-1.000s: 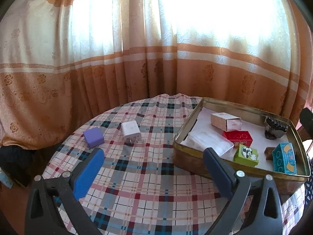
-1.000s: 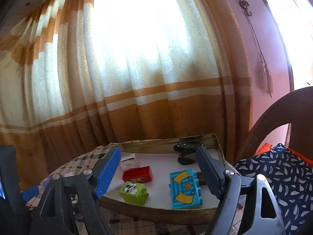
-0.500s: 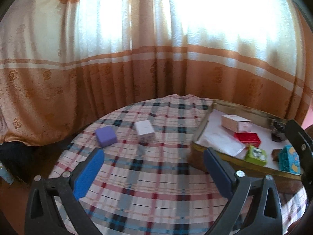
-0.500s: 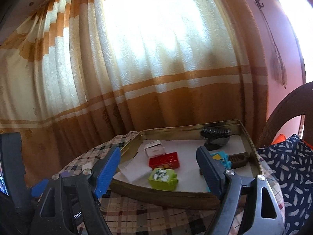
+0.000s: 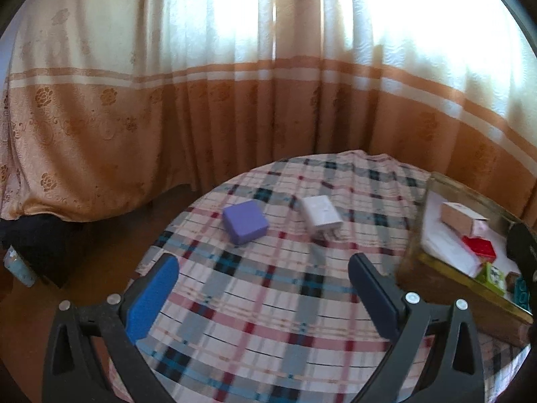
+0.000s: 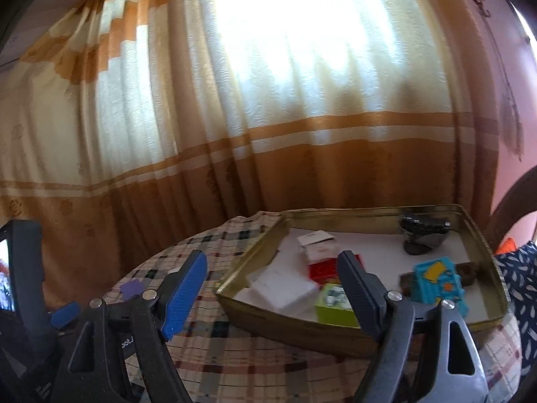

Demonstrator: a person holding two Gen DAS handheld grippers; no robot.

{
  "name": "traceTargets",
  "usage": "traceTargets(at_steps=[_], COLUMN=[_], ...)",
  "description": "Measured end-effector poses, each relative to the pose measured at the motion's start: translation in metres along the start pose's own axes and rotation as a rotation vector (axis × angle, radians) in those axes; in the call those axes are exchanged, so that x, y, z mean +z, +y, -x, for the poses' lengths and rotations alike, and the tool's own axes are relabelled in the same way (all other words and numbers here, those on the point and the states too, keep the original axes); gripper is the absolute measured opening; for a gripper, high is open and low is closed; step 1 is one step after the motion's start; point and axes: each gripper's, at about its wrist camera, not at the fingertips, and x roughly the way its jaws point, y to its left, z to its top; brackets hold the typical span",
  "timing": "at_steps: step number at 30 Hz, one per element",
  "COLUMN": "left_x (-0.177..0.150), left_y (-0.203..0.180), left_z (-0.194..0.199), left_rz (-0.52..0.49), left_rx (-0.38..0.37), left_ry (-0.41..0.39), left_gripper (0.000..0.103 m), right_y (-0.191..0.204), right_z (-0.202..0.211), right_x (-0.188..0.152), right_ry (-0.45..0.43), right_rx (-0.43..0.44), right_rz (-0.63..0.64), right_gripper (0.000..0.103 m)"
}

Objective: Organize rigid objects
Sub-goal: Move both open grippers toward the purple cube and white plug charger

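Both claws [image 5: 263, 273] [image 6: 272, 272] agape, empty

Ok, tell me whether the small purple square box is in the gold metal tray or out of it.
Out. The small purple square box lies on the plaid tablecloth, left of the gold metal tray.

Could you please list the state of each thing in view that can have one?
Left tongs: open, empty.
Right tongs: open, empty.
Purple box: on the tablecloth, outside the tin.
White charger: on the tablecloth, outside the tin.
Tin tray: lidless, holding several items.
Curtain: drawn shut.
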Motion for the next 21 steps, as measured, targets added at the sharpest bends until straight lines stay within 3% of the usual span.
traceTargets(at_steps=[13,21], left_x=[0.009,0.017], left_y=[0.041,0.060], left_z=[-0.036,-0.064], left_rz=[0.024,0.058], left_rx=[0.087,0.085], left_ry=[0.100,0.174], left_gripper=[0.102,0.102], right_y=[0.050,0.084], right_z=[-0.041,-0.090], right_x=[-0.005,-0.009], right_ry=[0.084,0.198], right_rx=[0.103,0.168], right_rz=[0.103,0.181], right_gripper=[0.081,0.081])
